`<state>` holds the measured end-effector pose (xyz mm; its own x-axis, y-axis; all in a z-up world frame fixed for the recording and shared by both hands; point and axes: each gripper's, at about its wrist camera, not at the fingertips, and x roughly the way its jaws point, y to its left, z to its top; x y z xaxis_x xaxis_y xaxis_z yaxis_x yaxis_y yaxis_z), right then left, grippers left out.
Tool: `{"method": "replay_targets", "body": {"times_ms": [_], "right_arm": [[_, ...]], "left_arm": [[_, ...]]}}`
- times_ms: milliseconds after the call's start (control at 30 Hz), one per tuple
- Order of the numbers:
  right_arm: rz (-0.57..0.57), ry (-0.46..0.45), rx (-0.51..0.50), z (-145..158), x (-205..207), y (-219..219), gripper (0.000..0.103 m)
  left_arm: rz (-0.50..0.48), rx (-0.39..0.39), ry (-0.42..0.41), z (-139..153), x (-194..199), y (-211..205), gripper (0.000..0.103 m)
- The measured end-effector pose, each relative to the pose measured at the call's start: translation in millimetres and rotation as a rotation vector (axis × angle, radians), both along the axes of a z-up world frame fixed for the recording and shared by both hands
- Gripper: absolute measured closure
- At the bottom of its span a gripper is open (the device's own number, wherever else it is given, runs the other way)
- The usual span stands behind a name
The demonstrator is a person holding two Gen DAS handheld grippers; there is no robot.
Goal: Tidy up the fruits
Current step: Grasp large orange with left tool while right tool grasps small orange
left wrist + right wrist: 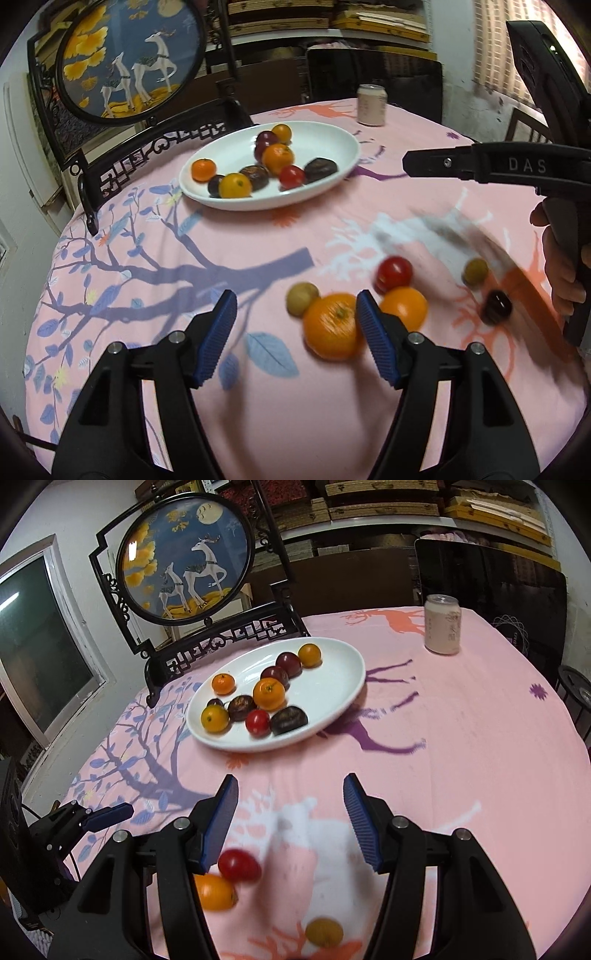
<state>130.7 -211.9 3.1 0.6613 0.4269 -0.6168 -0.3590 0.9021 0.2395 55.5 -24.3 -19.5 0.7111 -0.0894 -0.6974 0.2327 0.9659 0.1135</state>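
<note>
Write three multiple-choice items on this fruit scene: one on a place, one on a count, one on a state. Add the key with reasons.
1. Where does the pale drink can stand?
A. on the pink tablecloth, beyond the white oval plate
B. on the plate
C. on the floor

2. How many red cherry tomatoes lie on the plate?
A. none
B. one
C. three

3. How is the left gripper?
A. shut on an orange
B. shut on nothing
C. open, holding nothing

Key: 1 A, the can stands on the cloth past the plate's far side. 2 B, a single red cherry tomato lies among the oranges and dark fruits. 3 C, the blue pads are wide apart, and the large orange mandarin lies on the cloth beyond them, ungripped.
</note>
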Motion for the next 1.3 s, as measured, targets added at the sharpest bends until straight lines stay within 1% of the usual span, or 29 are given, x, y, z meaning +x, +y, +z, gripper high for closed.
{"method": "replay_targets", "body": {"times_ms": [133, 367, 567, 700, 833, 867, 900, 933, 1033, 1100, 1167, 1300], "right_arm": [[0.021, 0.015, -0.013, -10, -18, 1, 0.043], [0.054, 0.002, -0.025, -14, -40, 5, 0.043], [0.051, 0.022, -0.004, -16, -39, 2, 0.043], [0.057, 0.023, -0.003, -16, -39, 2, 0.043], [0.060, 0.031, -0.005, -17, -39, 4, 0.043], [0.061, 0.032, -0.006, -17, -40, 4, 0.043], [0.066, 0.034, -0.010, -18, -40, 5, 0.043], [0.071, 0.038, -0.015, -19, -40, 7, 0.043], [0.095, 0.044, -0.041, -22, -43, 13, 0.043], [0.119, 0.049, -0.070, -25, -46, 20, 0.043], [0.142, 0.056, -0.098, -29, -48, 26, 0.043], [0.185, 0.063, -0.130, -34, -53, 37, 0.045]], "left_arm": [[-0.017, 0.011, 0.005, -4, -9, -6, 0.034], [-0.025, 0.060, 0.021, -15, -11, -17, 0.033], [-0.011, 0.031, 0.034, -17, -5, -14, 0.034], [-0.030, 0.012, 0.059, -20, 0, -14, 0.042], [-0.045, 0.001, 0.060, -21, 4, -15, 0.046], [-0.055, -0.008, 0.066, -22, 4, -15, 0.052], [-0.066, -0.019, 0.074, -22, 5, -16, 0.056], [-0.064, -0.017, 0.073, -21, 5, -16, 0.056], [-0.017, 0.010, 0.053, -18, 3, -11, 0.057], [0.025, -0.026, 0.053, -12, 4, 2, 0.057], [0.063, -0.042, 0.044, -8, 5, 12, 0.057], [0.098, -0.076, 0.044, -4, 7, 24, 0.057]]}}
